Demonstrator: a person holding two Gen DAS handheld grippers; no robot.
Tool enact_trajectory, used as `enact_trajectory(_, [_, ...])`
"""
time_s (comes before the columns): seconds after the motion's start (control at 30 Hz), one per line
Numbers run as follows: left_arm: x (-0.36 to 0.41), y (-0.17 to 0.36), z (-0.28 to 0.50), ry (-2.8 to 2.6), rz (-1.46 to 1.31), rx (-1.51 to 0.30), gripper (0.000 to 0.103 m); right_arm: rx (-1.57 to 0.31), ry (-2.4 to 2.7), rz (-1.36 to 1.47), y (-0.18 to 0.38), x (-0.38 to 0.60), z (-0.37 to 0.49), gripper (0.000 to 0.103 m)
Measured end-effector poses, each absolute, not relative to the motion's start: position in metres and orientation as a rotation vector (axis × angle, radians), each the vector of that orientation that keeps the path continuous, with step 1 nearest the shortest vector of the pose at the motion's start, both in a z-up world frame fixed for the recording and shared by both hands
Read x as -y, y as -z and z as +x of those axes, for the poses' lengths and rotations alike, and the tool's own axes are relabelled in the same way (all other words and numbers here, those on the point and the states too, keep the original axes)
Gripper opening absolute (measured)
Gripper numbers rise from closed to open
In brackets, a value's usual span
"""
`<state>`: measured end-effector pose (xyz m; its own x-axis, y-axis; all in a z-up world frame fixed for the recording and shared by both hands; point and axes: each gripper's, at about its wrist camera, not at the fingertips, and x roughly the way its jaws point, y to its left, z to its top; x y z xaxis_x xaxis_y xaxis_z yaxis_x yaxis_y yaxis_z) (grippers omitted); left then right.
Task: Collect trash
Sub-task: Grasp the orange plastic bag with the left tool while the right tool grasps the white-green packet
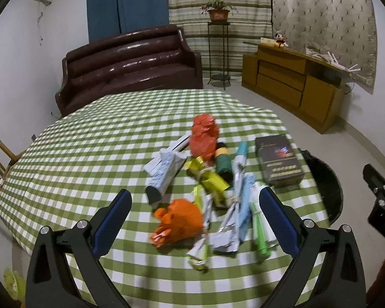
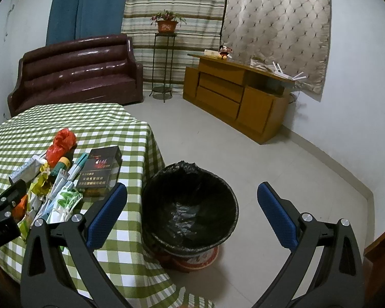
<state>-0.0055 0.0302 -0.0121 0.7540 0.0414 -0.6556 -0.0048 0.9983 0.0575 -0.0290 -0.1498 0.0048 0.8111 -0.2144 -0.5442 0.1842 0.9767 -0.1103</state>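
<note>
Two tools spread wide, empty | left tool over crumpled orange plastic wrapper | right tool above black-lined round bin | flat black carton: lettering unreadable

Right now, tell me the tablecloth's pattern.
The tablecloth is green-and-white checked, clearest in the left wrist view.

The left gripper hangs wide apart low in the frame over a green checked tablecloth. Between its blue pads lies an orange crumpled bag amid wrappers. Further up sit a red bag and a dark box; a black bin shows at the right edge, beside the table
</note>
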Motion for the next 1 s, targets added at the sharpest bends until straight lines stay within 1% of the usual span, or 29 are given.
enact_trajectory(0.3, [-0.062, 0.024, -0.001, -0.053, 0.040, -0.779, 0.096, -0.632, 0.186, -0.056, 0.008, 0.139, -0.024, 0.099])
enact_trajectory(0.53, [-0.078, 0.024, 0.001, -0.047, 0.050, -0.778, 0.096, -0.653, 0.180, -0.069, 0.017, 0.130, -0.016, 0.099])
enact_trajectory(0.83, [-0.066, 0.037, 0.002, 0.000, 0.070, -0.822, 0.095, -0.674, 0.169, -0.074, 0.024, 0.124, -0.012, 0.099])
enact_trajectory(0.87, [-0.066, 0.038, 0.002, 0.000, 0.069, -0.825, 0.092, -0.673, 0.170, -0.073, 0.024, 0.124, -0.012, 0.099])
enact_trajectory(0.97, [-0.068, 0.041, 0.003, 0.052, 0.060, -0.836, 0.064, -0.675, 0.169, -0.069, 0.025, 0.123, -0.012, 0.099])
enact_trajectory(1.0, [-0.070, 0.042, 0.004, 0.071, 0.045, -0.847, 0.061, -0.677, 0.167, -0.071, 0.024, 0.123, -0.012, 0.099])
